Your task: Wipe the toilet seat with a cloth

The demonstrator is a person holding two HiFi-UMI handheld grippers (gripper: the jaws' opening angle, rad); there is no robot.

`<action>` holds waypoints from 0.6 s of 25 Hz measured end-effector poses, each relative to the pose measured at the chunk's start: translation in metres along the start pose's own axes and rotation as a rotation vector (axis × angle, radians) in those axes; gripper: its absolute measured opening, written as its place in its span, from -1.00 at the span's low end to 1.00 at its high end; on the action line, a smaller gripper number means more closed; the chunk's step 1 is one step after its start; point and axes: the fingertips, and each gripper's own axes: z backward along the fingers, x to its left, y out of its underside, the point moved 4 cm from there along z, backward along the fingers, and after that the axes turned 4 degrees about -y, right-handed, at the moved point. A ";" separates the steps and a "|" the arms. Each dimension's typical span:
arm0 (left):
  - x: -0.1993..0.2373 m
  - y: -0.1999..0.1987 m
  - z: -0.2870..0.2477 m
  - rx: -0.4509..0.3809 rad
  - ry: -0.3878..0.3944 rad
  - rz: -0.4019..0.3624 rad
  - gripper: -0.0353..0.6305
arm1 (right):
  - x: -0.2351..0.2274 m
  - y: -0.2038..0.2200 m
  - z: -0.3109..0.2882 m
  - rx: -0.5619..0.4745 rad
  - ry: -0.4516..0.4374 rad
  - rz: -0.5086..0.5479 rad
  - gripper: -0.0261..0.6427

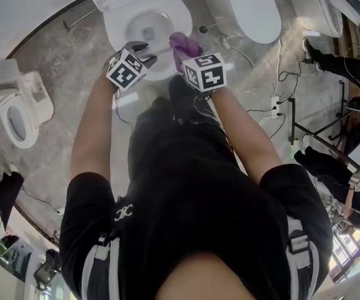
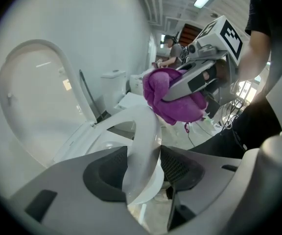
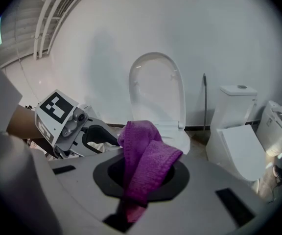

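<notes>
At the front of the toilet [image 1: 116, 19], lid [image 3: 155, 87] raised:
- Left gripper [image 2: 143, 168]: jaws wide, one on each side of the toilet seat [image 2: 142, 126] and closed on its front rim. The seat is tilted up between them.
- Right gripper [image 3: 141, 182]: jaws clamped on a purple cloth [image 3: 146, 163]. The cloth is bunched above the jaws, just beside the left gripper and over the seat's right side. Contact with the seat cannot be told.

- Left gripper [image 2: 143, 173]: jaws standing wide, clamping the toilet seat [image 2: 142, 131] rim between both pads.
- Right gripper [image 3: 142, 180]: jaws pinching the purple cloth [image 3: 148, 163].
- Left forearm [image 1: 94, 124], right forearm [image 1: 242, 130]: bare, reaching forward and downward, grippers sitting close together.
</notes>
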 end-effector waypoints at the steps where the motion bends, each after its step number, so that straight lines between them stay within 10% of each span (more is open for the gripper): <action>1: -0.004 0.004 -0.004 -0.007 0.014 0.024 -0.33 | -0.002 0.007 -0.004 0.009 -0.004 -0.004 -0.78; 6: -0.022 0.029 -0.033 -0.066 0.080 0.189 -0.32 | -0.018 0.047 -0.027 0.043 -0.020 -0.036 -0.78; 15: -0.056 0.091 -0.103 0.003 0.059 0.216 -0.32 | -0.045 0.139 -0.093 0.154 -0.059 -0.041 -0.78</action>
